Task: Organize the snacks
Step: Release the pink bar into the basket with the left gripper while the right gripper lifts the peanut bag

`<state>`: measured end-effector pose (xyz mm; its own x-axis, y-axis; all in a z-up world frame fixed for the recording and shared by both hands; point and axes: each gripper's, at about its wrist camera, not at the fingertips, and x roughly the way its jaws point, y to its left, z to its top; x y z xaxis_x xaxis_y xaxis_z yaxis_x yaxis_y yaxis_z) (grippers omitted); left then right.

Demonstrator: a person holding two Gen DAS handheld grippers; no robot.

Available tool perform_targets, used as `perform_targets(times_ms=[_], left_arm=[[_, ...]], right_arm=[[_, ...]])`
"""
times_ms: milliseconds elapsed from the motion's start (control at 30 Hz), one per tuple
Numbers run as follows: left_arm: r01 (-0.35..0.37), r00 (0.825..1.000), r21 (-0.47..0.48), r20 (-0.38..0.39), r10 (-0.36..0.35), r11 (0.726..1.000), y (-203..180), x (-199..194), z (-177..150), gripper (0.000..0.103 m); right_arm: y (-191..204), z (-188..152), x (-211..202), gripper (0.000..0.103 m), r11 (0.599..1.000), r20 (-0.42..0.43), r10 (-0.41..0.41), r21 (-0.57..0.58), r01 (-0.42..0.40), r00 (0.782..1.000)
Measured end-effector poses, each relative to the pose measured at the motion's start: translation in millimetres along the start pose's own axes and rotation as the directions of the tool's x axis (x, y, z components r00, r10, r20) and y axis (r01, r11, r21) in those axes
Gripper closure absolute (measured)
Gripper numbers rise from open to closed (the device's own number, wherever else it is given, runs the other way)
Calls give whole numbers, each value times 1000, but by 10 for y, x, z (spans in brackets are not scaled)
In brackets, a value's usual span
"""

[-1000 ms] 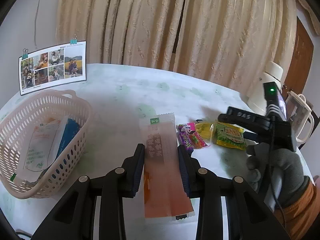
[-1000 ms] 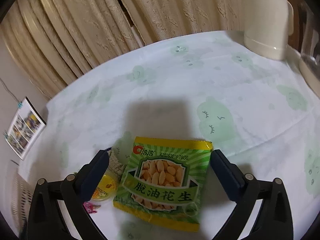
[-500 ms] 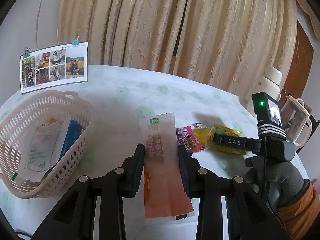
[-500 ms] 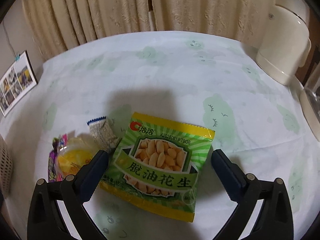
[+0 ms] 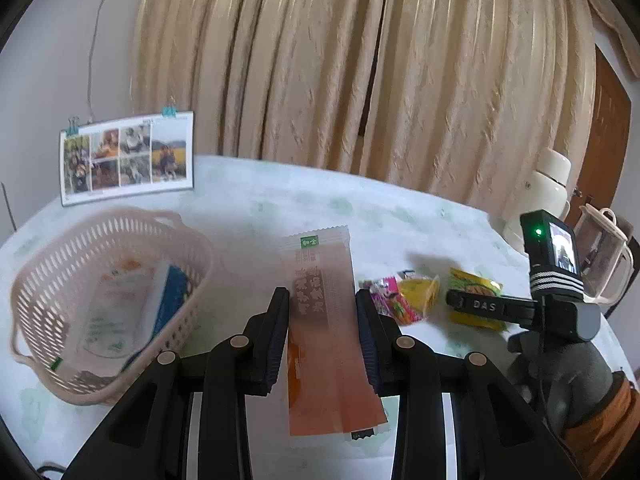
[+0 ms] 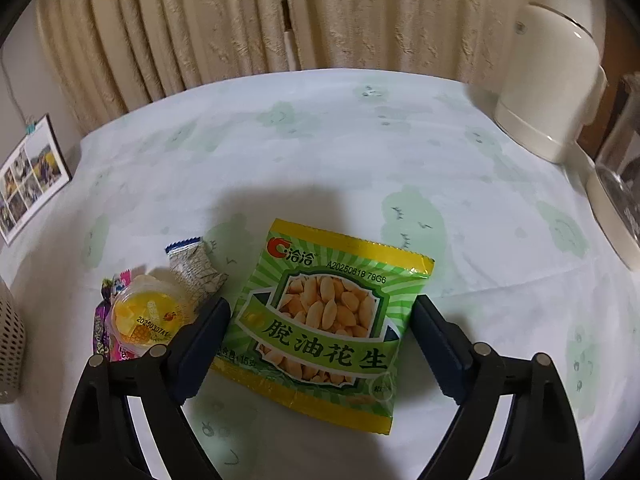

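Observation:
My left gripper (image 5: pixel 320 300) is shut on a long orange sachet (image 5: pixel 324 344), held just right of the pink basket (image 5: pixel 188 280). The basket holds a white packet (image 5: pixel 108 312) and a blue one (image 5: pixel 170 300). A green peanut packet (image 6: pixel 328 316) lies flat on the tablecloth. My right gripper (image 6: pixel 322 308) stands open around it, one finger on each side, neither touching it. Left of that packet sit a yellow jelly cup (image 6: pixel 144 316), a purple-pink candy packet (image 6: pixel 102 332) and a small blue-white wrapped sweet (image 6: pixel 192 264). In the left wrist view the right gripper (image 5: pixel 460 304) hangs over the peanut packet (image 5: pixel 474 290).
A cream thermos (image 6: pixel 548 80) and a clear jug (image 6: pixel 624 168) stand at the table's right edge. A photo card (image 5: pixel 128 156) leans at the back left before the curtain. A gloved hand (image 5: pixel 560 380) holds the right gripper. Bare tablecloth (image 6: pixel 320 140) stretches behind the snacks.
The right gripper has swung round and come lower over the peanut packet, still open. The left gripper keeps its hold on the orange sachet and has tilted up slightly.

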<state>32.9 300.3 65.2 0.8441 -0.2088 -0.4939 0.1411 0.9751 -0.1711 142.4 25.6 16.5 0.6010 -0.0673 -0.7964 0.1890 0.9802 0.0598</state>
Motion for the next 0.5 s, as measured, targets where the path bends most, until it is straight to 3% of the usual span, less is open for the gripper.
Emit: perform_targets(times_ms=[233, 500], left_arm=[[-39, 997, -2, 66, 39, 999, 19, -101, 41, 69], [-140, 980, -84, 129, 150, 987, 234, -211, 95, 68]], right_arm=[[-144, 18, -114, 14, 996, 34, 44, 73, -46, 998], [-110, 17, -209, 14, 992, 68, 93, 78, -98, 993]])
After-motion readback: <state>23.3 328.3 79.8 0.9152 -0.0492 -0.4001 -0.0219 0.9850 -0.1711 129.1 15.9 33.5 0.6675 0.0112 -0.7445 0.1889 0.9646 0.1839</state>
